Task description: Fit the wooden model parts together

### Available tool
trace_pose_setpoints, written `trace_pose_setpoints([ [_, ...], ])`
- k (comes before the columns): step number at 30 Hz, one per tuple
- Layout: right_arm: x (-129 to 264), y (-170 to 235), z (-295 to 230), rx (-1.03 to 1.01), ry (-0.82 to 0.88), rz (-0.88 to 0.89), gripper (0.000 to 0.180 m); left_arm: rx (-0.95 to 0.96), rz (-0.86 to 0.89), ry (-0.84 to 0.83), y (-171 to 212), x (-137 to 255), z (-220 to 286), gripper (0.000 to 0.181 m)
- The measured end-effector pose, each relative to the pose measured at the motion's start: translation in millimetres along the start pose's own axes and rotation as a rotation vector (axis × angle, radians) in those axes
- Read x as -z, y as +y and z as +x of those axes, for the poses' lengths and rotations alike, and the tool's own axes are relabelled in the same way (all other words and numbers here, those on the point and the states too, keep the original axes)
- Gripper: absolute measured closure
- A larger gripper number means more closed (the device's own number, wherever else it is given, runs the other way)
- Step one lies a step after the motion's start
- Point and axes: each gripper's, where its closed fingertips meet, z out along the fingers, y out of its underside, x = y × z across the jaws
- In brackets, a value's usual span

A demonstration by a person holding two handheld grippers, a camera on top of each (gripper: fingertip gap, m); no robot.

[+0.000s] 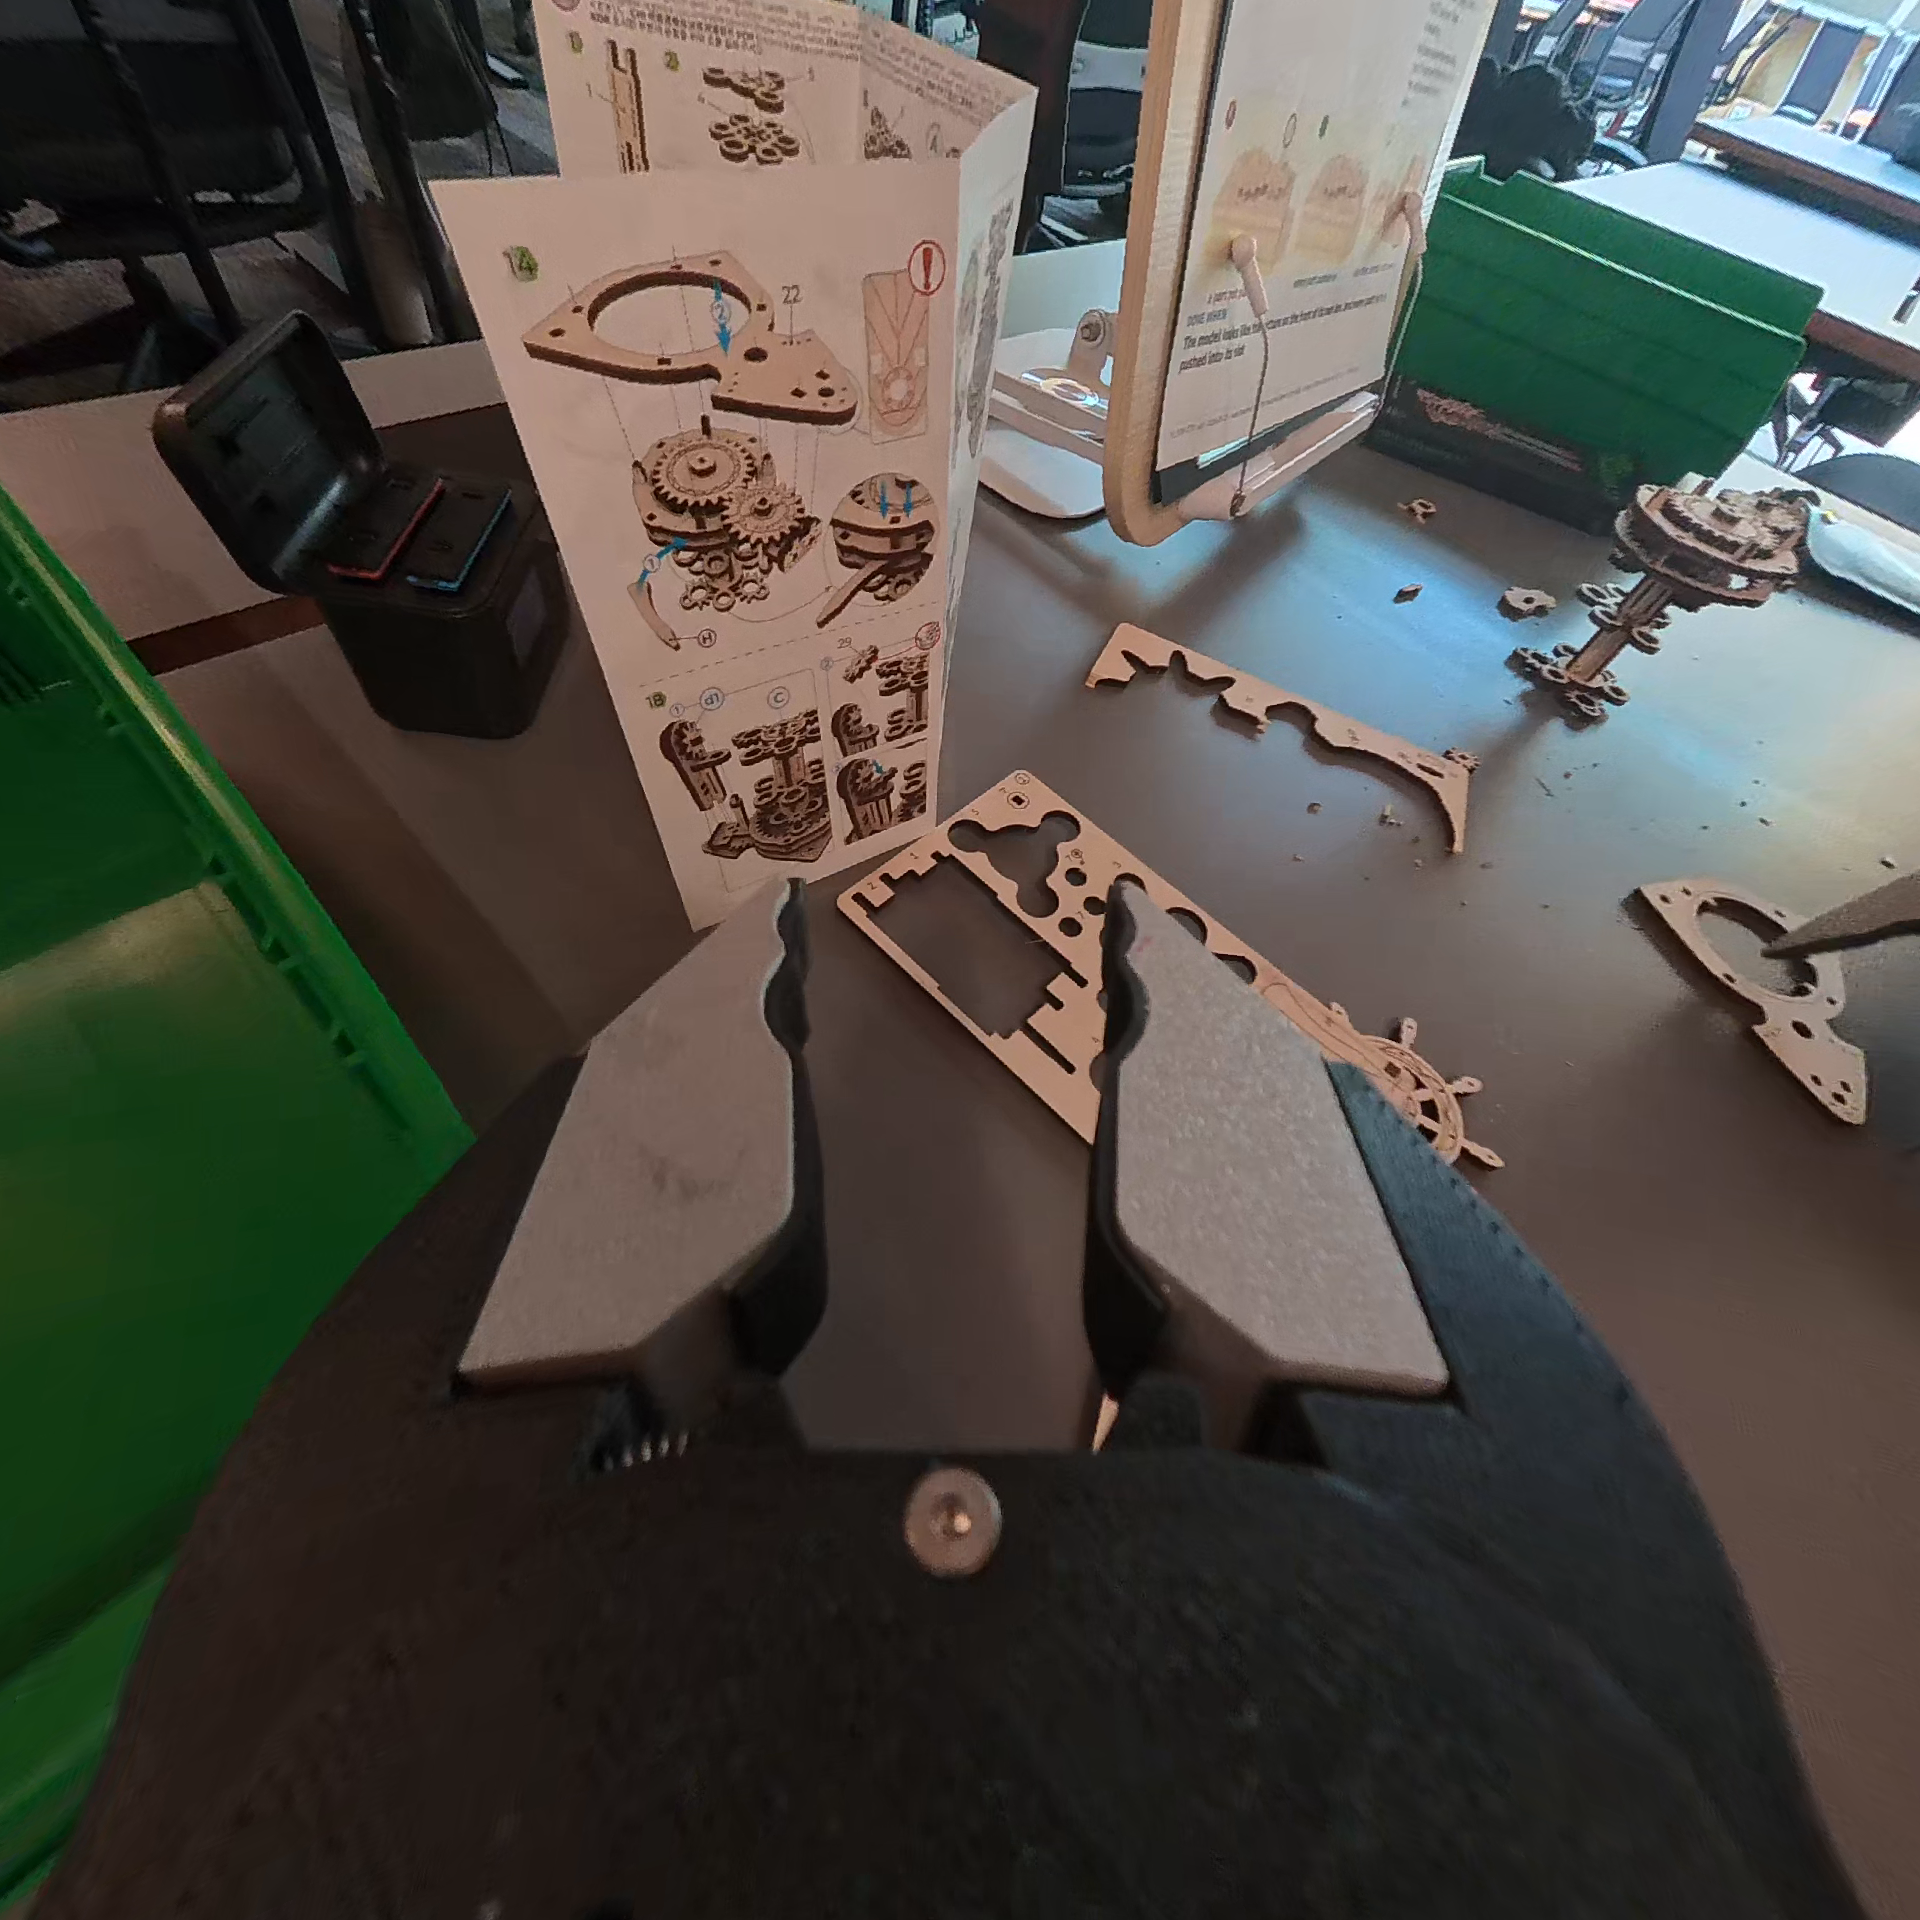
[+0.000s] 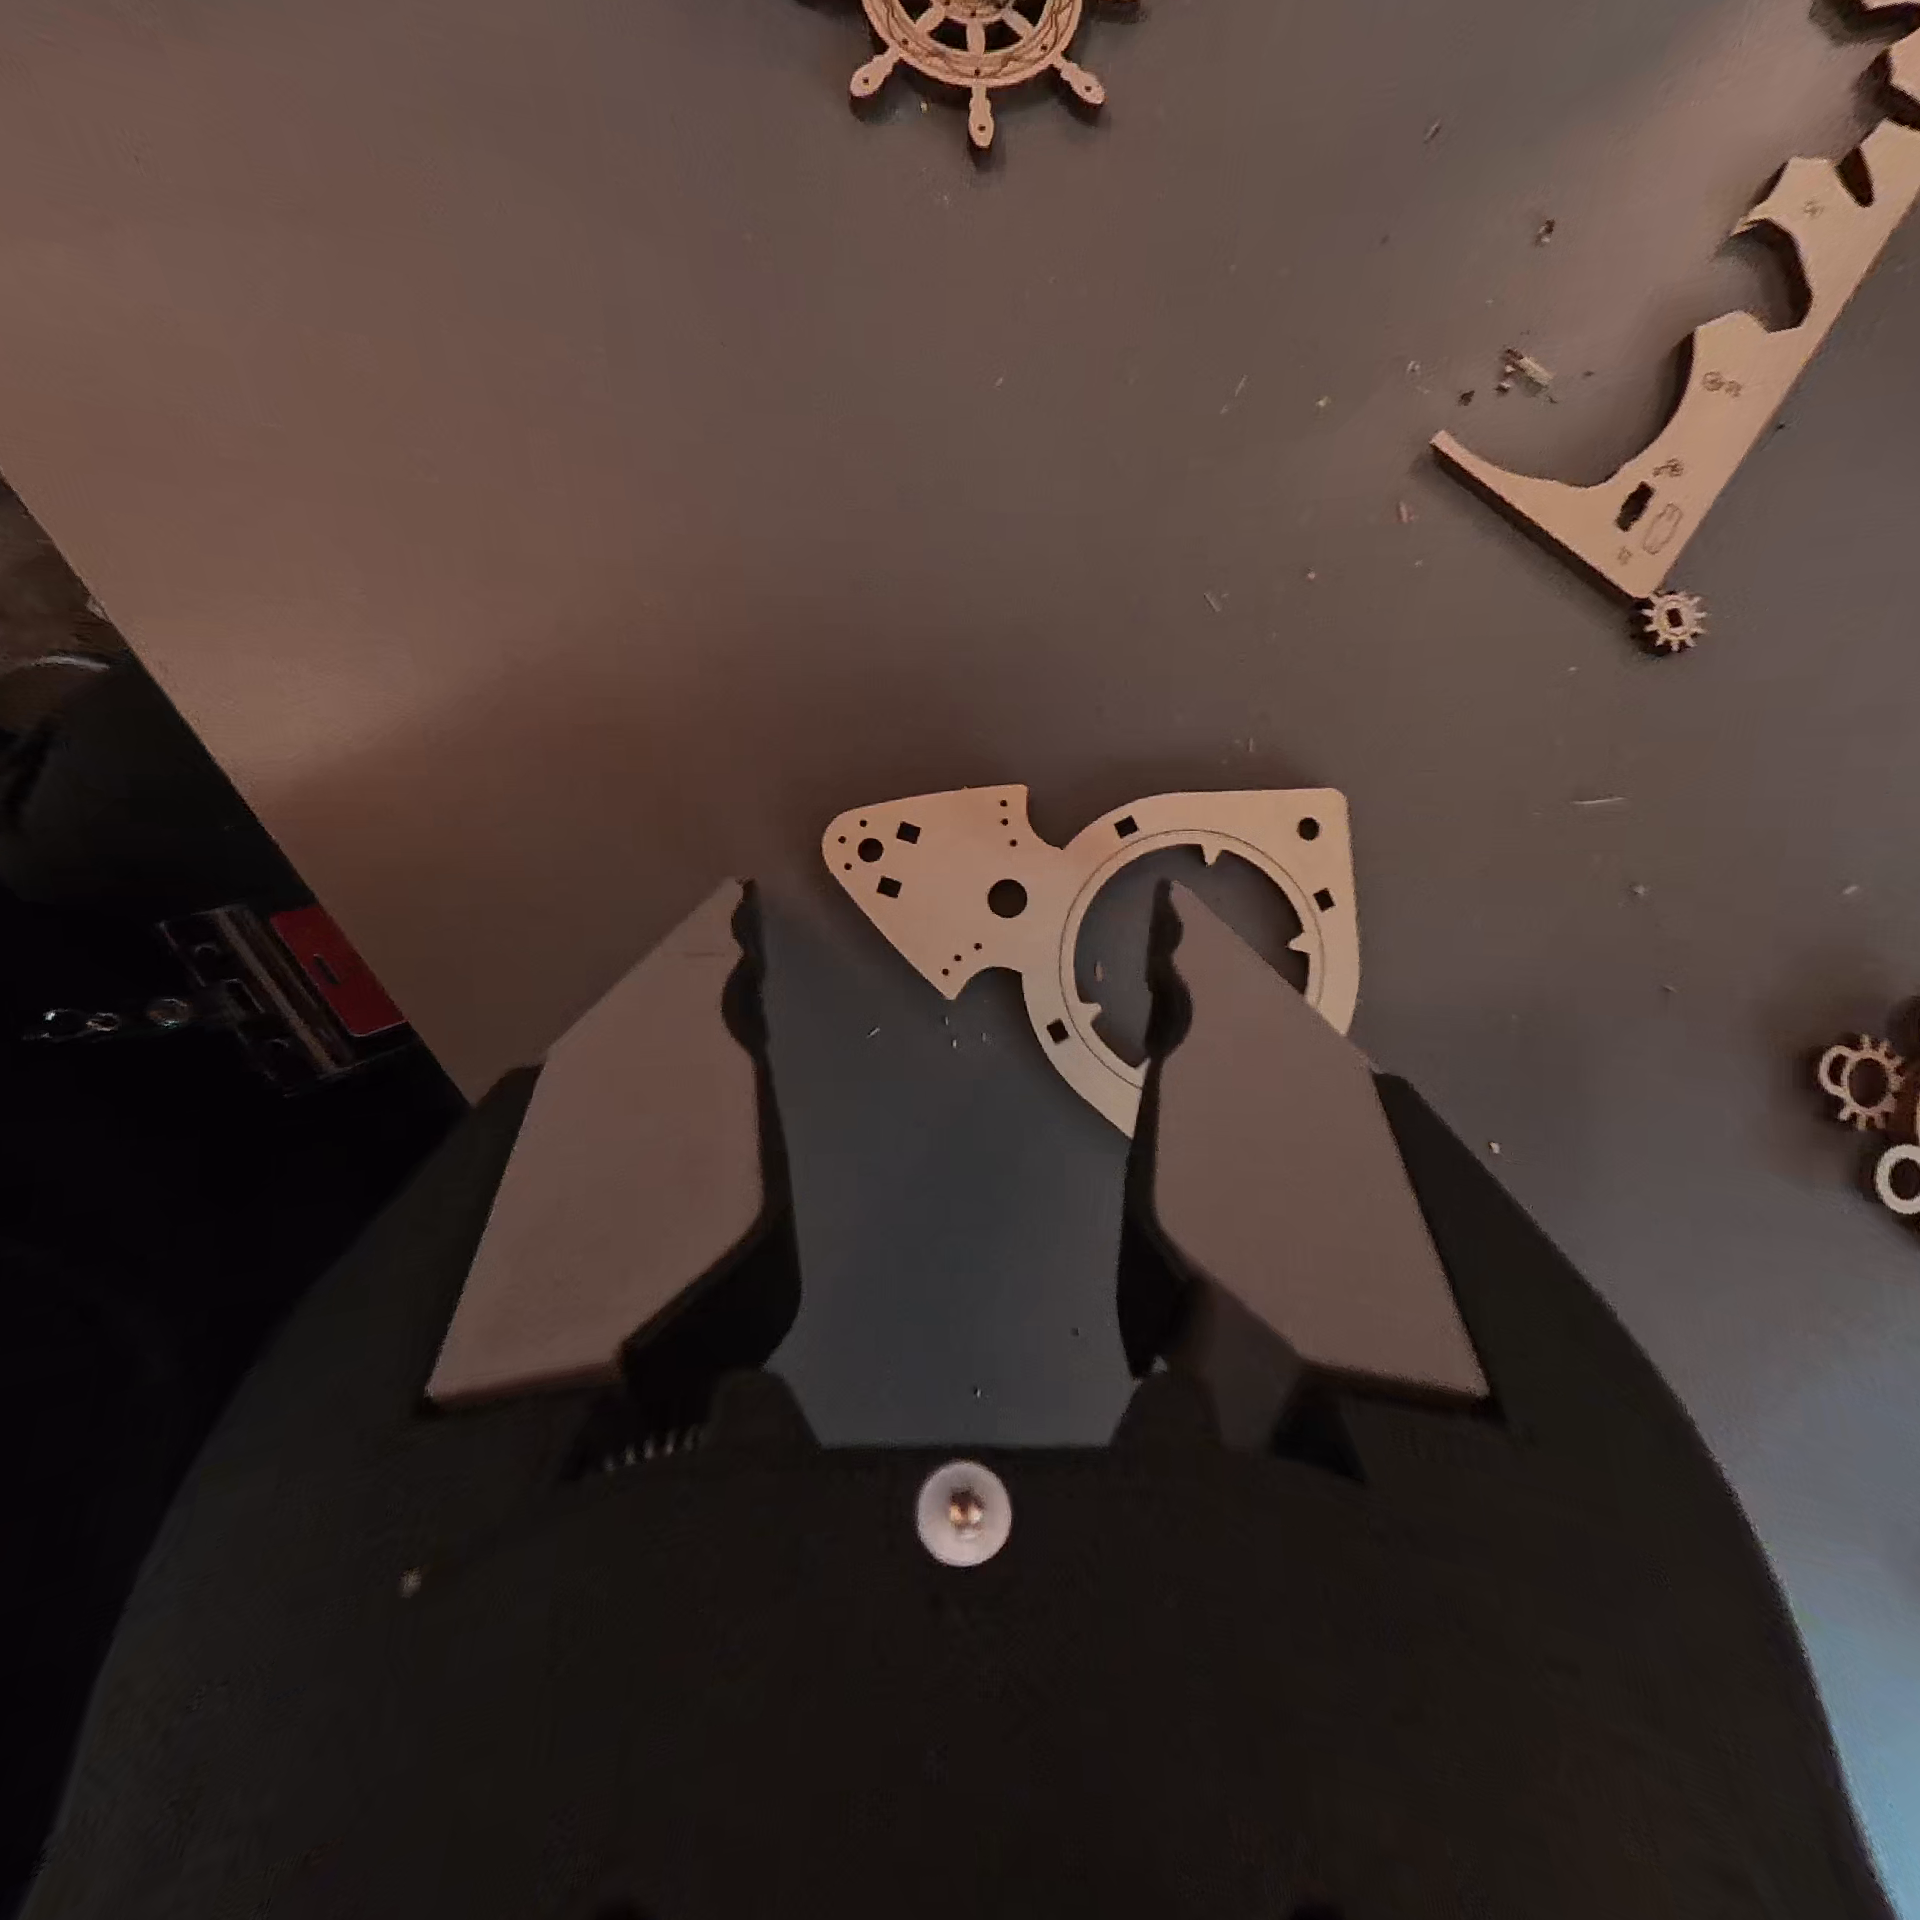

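A flat wooden plate with a ring opening and a pointed lobe (image 2: 966, 894) lies on the grey table; it also shows in the left wrist view (image 1: 1787, 1023). My right gripper (image 2: 956, 904) is open and hovers right over it, with one fingertip (image 2: 1169, 935) over the ring hole. That gripper's tip shows in the left wrist view at the right edge (image 1: 1839, 930). My left gripper (image 1: 951, 914) is open and empty, above a punched-out wooden sheet (image 1: 997, 935). The part-built geared model (image 1: 1673, 571) stands at the far right.
An instruction sheet (image 1: 748, 499) stands upright ahead. A green crate (image 1: 156, 1039) is at left, a dark case (image 1: 416, 582) behind it. A ship's wheel piece (image 2: 977, 52), a wooden offcut strip (image 2: 1714, 416), small gears (image 2: 1865, 1081) and a display stand (image 1: 1278, 260) lie around. My hands' fingertips stand some 35 cm from each other. The part-built geared model (image 1: 1673, 571) sits 15 cm or so from the ends of my right fingers.
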Motion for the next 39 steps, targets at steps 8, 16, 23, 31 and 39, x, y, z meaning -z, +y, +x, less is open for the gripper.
trace_pose_setpoints([
  [8, -6, -1, -5, -0.024, -0.060, 0.009, 0.131, -0.013, -0.017, 0.001, 3, -3, 2, 0.127],
  [16, 2, 2, -2, 0.064, -0.043, 0.015, 0.132, -0.013, -0.019, 0.002, 3, -2, 1, 0.127],
  [23, 20, -1, 5, 0.032, -0.062, 0.104, 0.132, -0.018, -0.022, 0.000, 4, -3, 2, 0.127],
  [31, 32, 0, 8, -0.027, -0.100, 0.183, 0.133, -0.018, -0.027, -0.001, 5, -4, 2, 0.127],
  [39, 21, 19, 0, 0.034, -0.126, 0.090, 0.132, -0.020, -0.028, -0.001, 5, -4, 2, 0.127],
])
